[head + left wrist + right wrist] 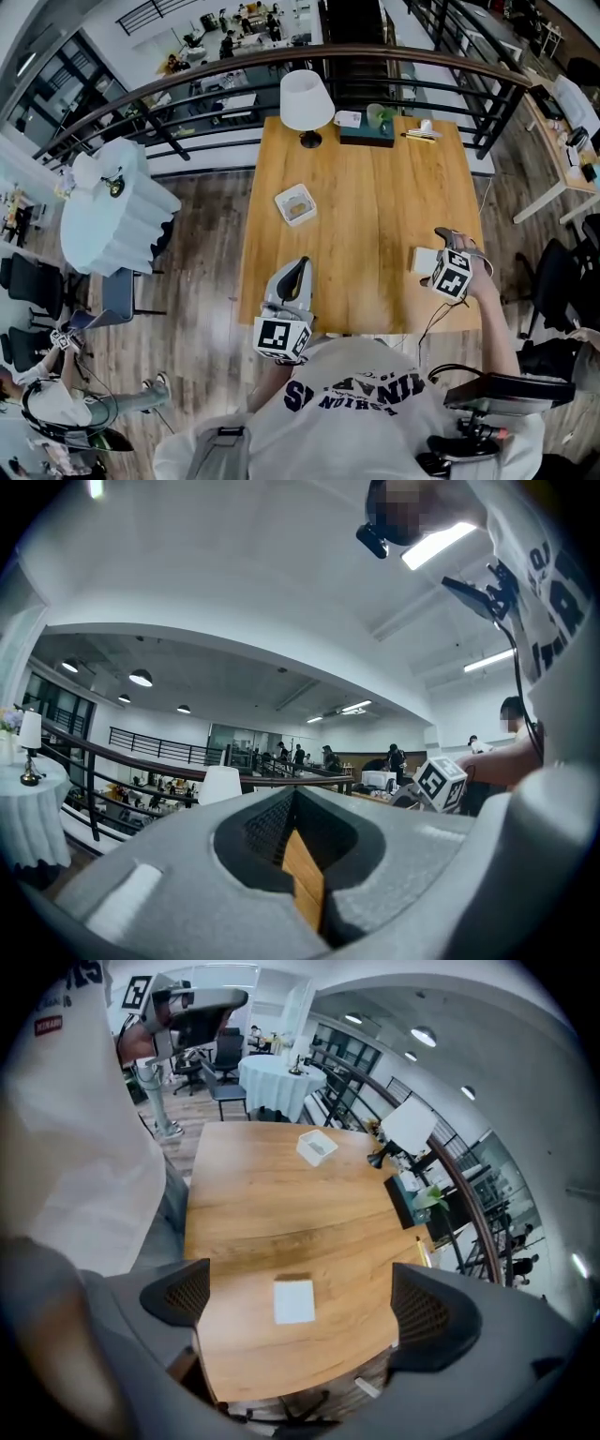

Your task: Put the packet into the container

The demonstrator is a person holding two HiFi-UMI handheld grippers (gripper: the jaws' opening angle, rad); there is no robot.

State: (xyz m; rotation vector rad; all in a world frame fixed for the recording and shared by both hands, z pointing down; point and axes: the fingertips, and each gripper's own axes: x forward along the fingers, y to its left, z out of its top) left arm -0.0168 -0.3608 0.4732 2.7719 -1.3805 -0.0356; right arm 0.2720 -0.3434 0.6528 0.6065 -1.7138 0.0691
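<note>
A flat white packet (424, 260) lies on the wooden table (375, 187) near its right front corner. My right gripper (439, 251) hangs just above it, pointing steeply down, jaws wide open and empty. In the right gripper view the packet (294, 1300) lies on the wood between the two pads (178, 1293), apart from both. The container (295, 204), a small white square tray, stands left of the table's middle; it shows farther off as the container (317, 1147). My left gripper (296, 269) is held level at the table's front edge, shut and empty, its left gripper tips (300, 874) showing only a thin slit.
A white lamp (307, 101), a dark box with a plant (367, 131) and small items stand along the table's far edge, before a curved railing (187, 84). A round white-clothed table (112, 211) and chairs stand to the left. A black chair (553, 281) is at the right.
</note>
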